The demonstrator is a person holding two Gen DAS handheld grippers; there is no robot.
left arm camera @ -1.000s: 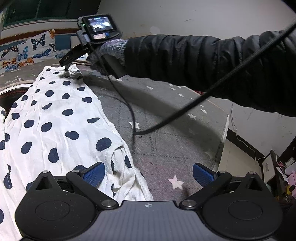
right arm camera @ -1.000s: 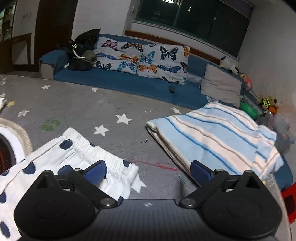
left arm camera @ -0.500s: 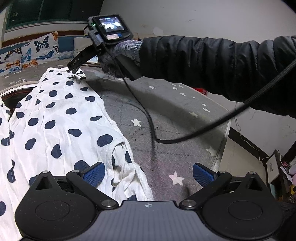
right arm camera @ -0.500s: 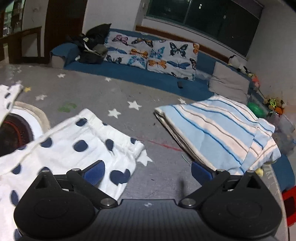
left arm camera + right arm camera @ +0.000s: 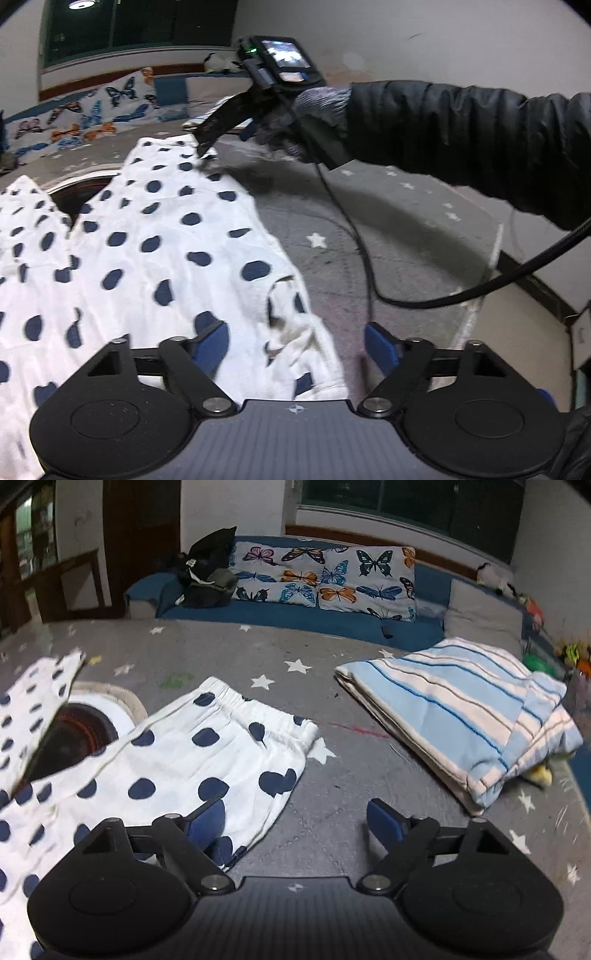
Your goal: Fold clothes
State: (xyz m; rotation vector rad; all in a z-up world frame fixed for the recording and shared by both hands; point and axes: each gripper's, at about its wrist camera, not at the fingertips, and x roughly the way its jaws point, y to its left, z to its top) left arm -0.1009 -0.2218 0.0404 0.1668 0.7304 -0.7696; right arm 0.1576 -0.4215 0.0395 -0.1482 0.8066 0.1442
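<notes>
Left wrist view: your left gripper (image 5: 295, 343) has its blue fingers (image 5: 210, 341) spread wide, holding nothing; the left one lies over the polka-dot garment (image 5: 147, 251).
Right wrist view: your right gripper (image 5: 295, 821) is equally wide apart, empty, its left finger over the waistband corner.
Garment: spread on the star-patterned carpet (image 5: 332, 812), near left.
Striped blanket (image 5: 461, 712): folded, far right.

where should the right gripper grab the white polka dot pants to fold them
Grip the elastic waistband corner of the white navy-dotted cotton pants, coming in from the bare grey star-patterned mat on the right. That gathered edge lies flat and exposed there, so one of the open right gripper's fingers can slide under.
</notes>
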